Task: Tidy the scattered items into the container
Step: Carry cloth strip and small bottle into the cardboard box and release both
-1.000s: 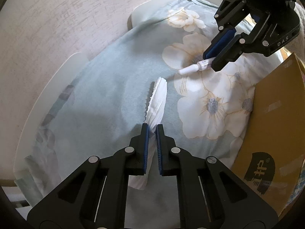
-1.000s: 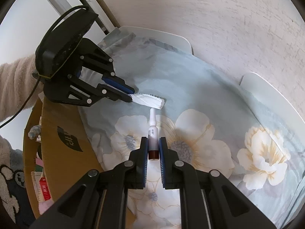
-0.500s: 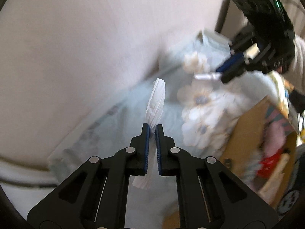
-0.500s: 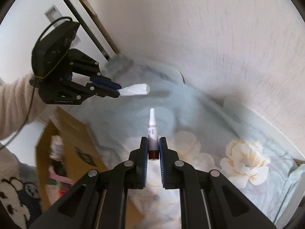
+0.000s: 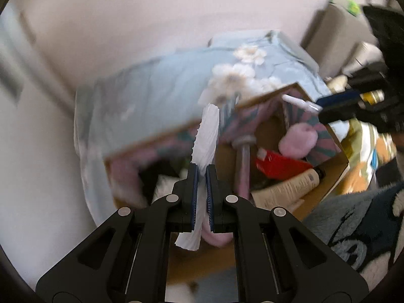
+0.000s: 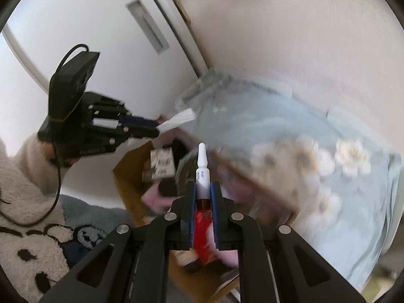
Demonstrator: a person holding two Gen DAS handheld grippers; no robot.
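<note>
The open brown cardboard box (image 5: 328,186) was crowded: a red packet (image 5: 280,165), a pink plush toy (image 5: 299,139), a cream tube (image 5: 290,189) and a grey-capped pink bottle (image 5: 243,161) were packed on its right side. Less clutter was seen at its left, though blur hid detail. Its raised flap (image 5: 176,131) stood between the box and the blue floral bedsheet (image 5: 151,93). The white wall (image 6: 290,38) closed off the far side.
</note>
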